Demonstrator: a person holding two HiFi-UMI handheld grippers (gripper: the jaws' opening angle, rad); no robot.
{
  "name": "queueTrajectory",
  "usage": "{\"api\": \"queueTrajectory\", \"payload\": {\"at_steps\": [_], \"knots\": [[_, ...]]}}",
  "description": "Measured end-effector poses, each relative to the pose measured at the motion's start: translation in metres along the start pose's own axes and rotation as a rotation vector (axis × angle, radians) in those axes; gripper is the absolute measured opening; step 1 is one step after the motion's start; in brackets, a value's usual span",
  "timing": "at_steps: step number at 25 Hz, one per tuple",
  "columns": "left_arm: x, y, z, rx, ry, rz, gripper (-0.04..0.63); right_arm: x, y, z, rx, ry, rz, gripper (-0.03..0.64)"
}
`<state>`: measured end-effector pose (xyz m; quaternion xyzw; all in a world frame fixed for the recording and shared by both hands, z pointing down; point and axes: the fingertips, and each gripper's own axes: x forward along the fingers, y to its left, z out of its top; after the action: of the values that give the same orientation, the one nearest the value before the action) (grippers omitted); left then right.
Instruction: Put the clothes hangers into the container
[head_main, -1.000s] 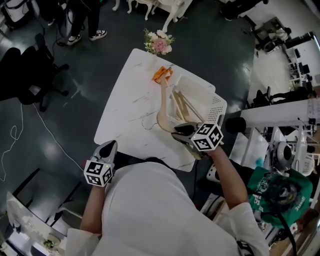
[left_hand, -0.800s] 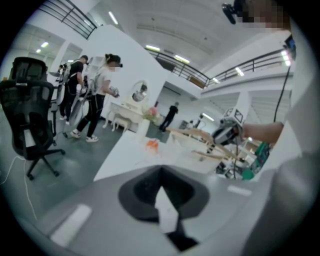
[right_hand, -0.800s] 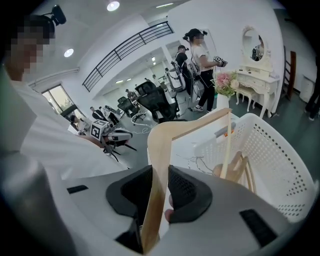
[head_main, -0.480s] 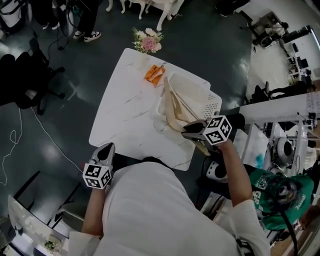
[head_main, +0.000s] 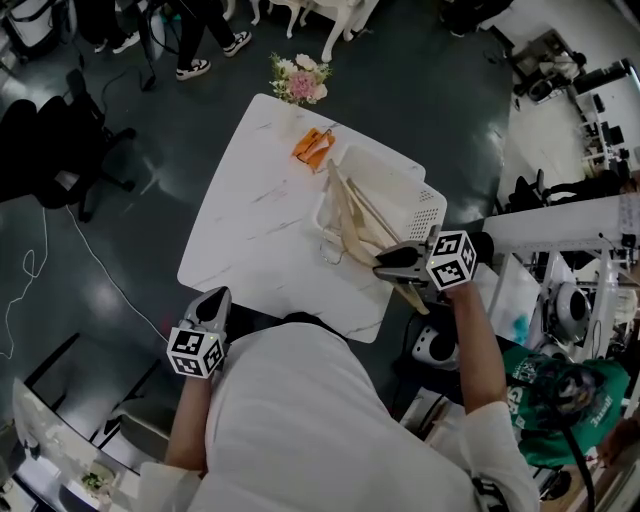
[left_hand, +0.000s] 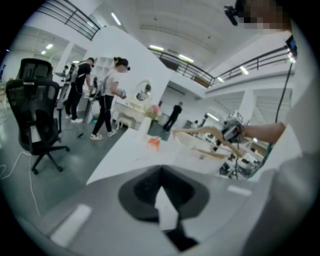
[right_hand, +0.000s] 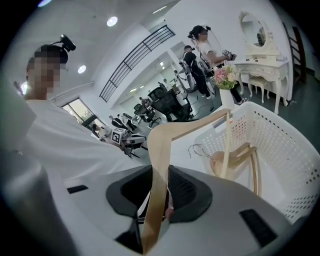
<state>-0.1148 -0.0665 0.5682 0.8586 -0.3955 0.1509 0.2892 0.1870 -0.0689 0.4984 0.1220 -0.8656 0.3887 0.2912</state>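
Wooden hanger (right_hand: 159, 167) sits pinched between the jaws of the right tool (head_main: 382, 267), which grips one arm while the rest bends away over the near corner of the white perforated basket (head_main: 428, 212). The gripped end runs on below the tool and past the desk (head_main: 255, 215) edge. Which of the crossing wooden bars over the basket belongs to it is hard to sort out from the right gripper view. More wooden hangers (head_main: 352, 205) lie inside the basket, overlapping, so their number cannot be told. A thin wire hook (head_main: 330, 250) curls just beside the basket's near rim, and whose hook it is cannot be made out. The left tool (head_main: 217, 297) hangs off the desk's near left edge, its jaws pressed together with nothing between them. The person's white shirt (head_main: 300, 420) covers the near edge of the desk. At the far end lie a small orange object (head_main: 312, 147), too small to name, and a bunch of flowers (head_main: 298, 80). A black office chair (left_hand: 35, 120) and standing people (left_hand: 107, 95) are on the dark floor beyond.
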Motion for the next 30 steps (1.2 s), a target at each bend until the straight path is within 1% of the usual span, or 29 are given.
{"api": "queueTrajectory", "payload": {"at_steps": [3, 8, 14, 17, 22, 30], "knots": [[-0.002, -0.001, -0.002, -0.001, 0.004, 0.005, 0.000, -0.004, 0.002, 0.001, 0.002, -0.032, 0.013, 0.092], [0.000, -0.008, -0.006, 0.006, 0.014, 0.000, 0.002, -0.018, -0.003, -0.001, 0.015, -0.084, 0.008, 0.092], [0.005, -0.015, -0.009, 0.016, 0.023, -0.011, 0.000, -0.035, -0.010, -0.014, 0.035, -0.095, -0.015, 0.092], [0.006, -0.020, -0.009, 0.017, 0.027, -0.014, 0.001, -0.036, -0.020, -0.024, 0.055, -0.062, -0.032, 0.092], [0.006, -0.026, -0.013, 0.017, 0.032, -0.005, 0.000, -0.026, -0.051, -0.041, 0.092, 0.041, -0.044, 0.092], [-0.001, -0.030, -0.023, -0.008, 0.036, 0.040, 0.001, -0.017, -0.093, -0.055, 0.153, 0.147, -0.034, 0.092]]}}
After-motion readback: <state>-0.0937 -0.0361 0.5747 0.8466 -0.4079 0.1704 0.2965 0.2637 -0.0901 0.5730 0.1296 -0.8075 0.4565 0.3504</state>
